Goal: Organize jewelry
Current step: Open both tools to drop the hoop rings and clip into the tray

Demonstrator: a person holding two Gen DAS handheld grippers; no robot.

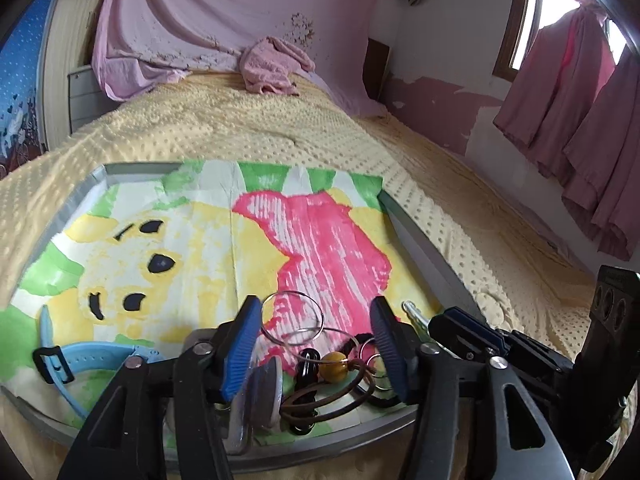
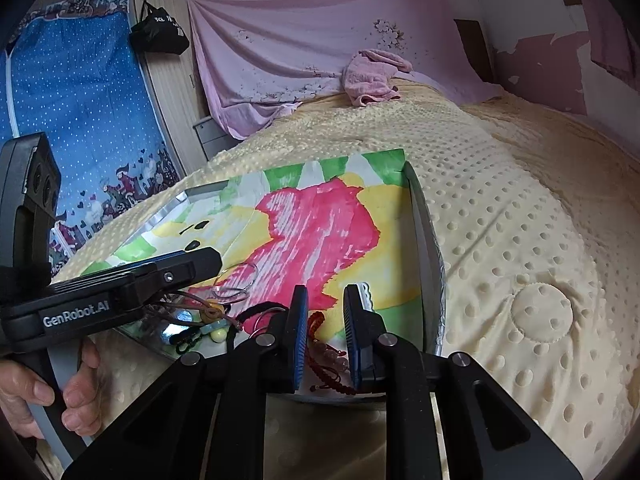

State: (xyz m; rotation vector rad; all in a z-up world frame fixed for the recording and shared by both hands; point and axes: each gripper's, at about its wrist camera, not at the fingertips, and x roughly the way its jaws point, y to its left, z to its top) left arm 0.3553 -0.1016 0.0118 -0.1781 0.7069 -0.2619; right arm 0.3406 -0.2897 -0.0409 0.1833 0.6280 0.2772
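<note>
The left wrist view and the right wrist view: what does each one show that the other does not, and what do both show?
Only the left wrist view: a blue strap on the tray, a yellow bead, the window.
Only the right wrist view: a red bracelet under the right gripper, a hand, a black bag.
Both: the tray, its painted liner, a wire bangle, a pink towel.
</note>
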